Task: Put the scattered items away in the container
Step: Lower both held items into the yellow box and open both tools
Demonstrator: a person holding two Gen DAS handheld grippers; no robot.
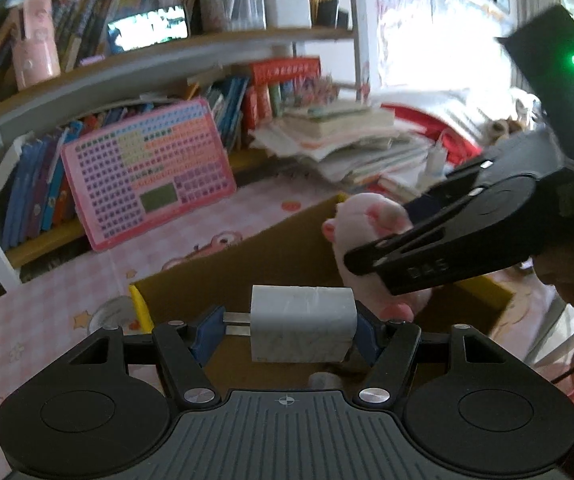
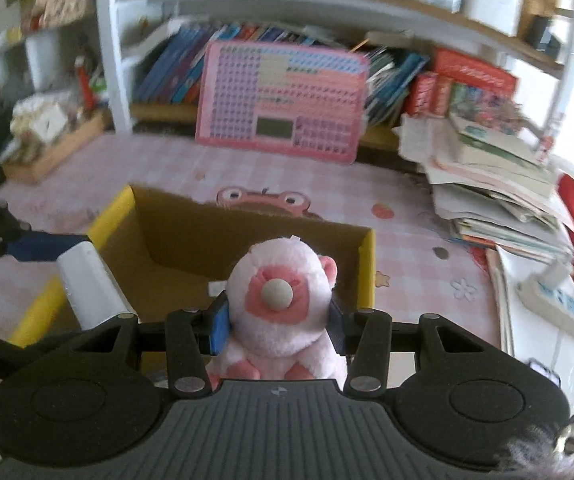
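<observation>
2 grippers in view, each clamped on 1 item. Left gripper closed on 1 white block, blue pads pressing its 2 short ends, block held level above the near side of the cardboard box. Right gripper closed on 1 pink plush toy, pads squeezing its flanks, toy upright and facing the camera, hanging over the box's near right part. In the left wrist view, same toy seen from the side, pinched by the right gripper's black fingers above the box's right half.

1 box, open-topped, brown inside, yellow along its left rim and right corner, standing near the middle of the pink checked desk mat. Inside the box, below the block, 1 small pale object, too blurred to name.

Behind the box, 1 pink button board leaning against a row of books at the desk's back edge. Toward the right edge, 1 sprawling pile of books and papers; just beside it, 1 white power strip. Above, 1 shelf with pen holders, exact count unclear through blur.
</observation>
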